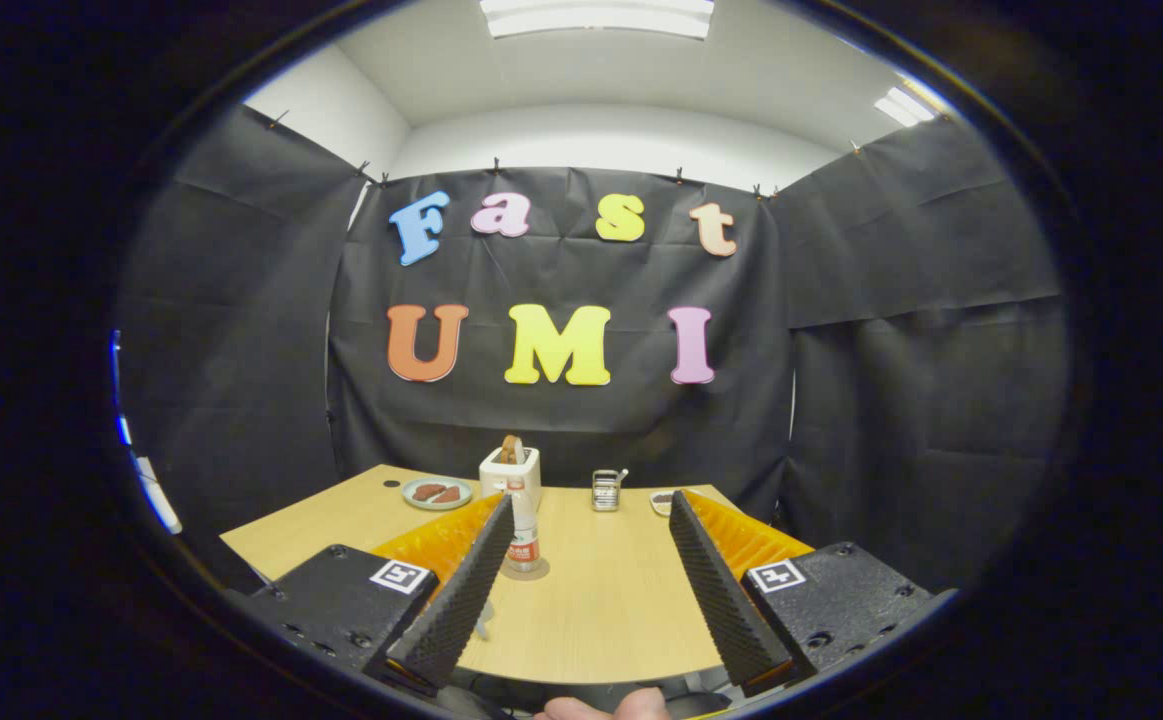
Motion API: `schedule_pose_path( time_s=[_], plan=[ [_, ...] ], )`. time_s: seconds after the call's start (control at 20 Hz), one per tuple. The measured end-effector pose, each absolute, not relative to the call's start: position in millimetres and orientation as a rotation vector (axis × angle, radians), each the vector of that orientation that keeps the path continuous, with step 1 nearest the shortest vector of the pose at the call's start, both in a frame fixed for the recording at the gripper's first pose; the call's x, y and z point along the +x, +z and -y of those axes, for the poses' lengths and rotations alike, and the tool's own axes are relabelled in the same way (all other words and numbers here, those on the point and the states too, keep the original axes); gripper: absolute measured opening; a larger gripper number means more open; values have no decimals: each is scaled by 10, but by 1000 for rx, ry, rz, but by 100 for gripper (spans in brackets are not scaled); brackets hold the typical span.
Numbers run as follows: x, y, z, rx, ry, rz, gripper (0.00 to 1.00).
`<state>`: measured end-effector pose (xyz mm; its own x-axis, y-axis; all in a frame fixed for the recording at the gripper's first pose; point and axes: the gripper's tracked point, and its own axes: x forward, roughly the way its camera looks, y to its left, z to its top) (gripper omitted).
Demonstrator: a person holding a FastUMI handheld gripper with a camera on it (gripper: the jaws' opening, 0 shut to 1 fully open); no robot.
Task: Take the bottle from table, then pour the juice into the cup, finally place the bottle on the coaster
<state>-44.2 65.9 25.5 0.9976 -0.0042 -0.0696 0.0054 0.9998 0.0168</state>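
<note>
With the gripper (591,515) spread wide and empty, the bottle (523,535) sits just beside the left finger, so a straight advance risks toppling it.

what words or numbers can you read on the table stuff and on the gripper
bottle label: red and white print, too small to read
square markers on the gripper, fingers open: black-and-white code pattern, no words
other things on the table: no text that can be made out

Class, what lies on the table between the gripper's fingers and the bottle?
Nothing: in the gripper view bare table lies between the open fingers and the bottle, which stands on a coaster just ahead.
</note>
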Motion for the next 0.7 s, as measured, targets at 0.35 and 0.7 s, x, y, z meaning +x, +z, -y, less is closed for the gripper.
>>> schedule_pose_path(
  time_s=[0.35,0.7],
  plan=[
    [-454,269,-762,11,11,-68,100],
    [-449,381,-661,12,-9,-46,100]
  ],
)
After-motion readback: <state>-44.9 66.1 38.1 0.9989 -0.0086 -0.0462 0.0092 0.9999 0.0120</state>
